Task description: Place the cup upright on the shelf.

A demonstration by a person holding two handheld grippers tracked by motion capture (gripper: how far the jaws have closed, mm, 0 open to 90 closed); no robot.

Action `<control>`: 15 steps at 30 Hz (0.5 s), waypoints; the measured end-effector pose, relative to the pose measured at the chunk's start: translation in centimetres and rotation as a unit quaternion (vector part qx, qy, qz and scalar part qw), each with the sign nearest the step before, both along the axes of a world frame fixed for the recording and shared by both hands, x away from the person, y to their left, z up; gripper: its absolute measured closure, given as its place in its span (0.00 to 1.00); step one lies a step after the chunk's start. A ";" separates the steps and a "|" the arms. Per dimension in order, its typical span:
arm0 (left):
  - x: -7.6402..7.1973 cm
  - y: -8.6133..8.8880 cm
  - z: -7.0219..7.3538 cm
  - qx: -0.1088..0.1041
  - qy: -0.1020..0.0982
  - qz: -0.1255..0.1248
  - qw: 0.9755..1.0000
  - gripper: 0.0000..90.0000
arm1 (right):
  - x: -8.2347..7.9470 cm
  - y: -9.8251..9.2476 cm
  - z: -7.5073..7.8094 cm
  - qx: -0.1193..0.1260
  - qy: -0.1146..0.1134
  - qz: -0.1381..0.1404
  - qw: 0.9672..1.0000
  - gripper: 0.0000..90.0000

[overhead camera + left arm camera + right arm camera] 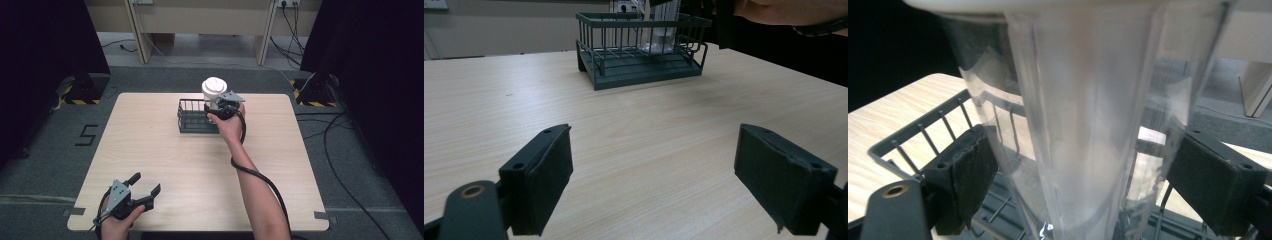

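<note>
A clear plastic cup (214,90) with a white lid stands upright in the right end of a dark wire basket (191,121) at the table's far middle. My right gripper (216,105) reaches in from the near right, and its jaws stand wide on either side of the cup. In the right gripper view the cup (1083,125) sits between the two pads (970,175), which lie at its walls, and the basket's rim (913,145) runs below. My left gripper (146,183) rests near the table's front left corner, open and with nothing in it. The left gripper view shows the basket (639,70) and cup (661,35) far ahead.
The light wooden table (200,170) lies bare between the two grippers. A black cable (260,177) trails along the right forearm. Beyond the table are grey floor, wooden furniture legs and loose cables; dark curtains flank both sides.
</note>
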State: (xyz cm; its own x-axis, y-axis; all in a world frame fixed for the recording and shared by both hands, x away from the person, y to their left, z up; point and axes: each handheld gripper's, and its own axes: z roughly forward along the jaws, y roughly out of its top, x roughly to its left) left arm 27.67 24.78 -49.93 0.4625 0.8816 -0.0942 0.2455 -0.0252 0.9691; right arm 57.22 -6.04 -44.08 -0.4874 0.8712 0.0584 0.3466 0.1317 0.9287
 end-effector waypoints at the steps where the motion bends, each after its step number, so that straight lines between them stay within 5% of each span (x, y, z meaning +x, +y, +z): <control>1: 0.0 0.0 0.0 0.000 0.000 0.000 1.000 0.17 | -0.1 -0.1 0.1 0.000 -0.001 0.001 1.000 0.17; 15: 0.0 -0.2 0.0 0.003 -0.001 0.000 1.000 0.17 | -1.7 -1.0 0.6 0.008 0.001 0.011 1.000 0.17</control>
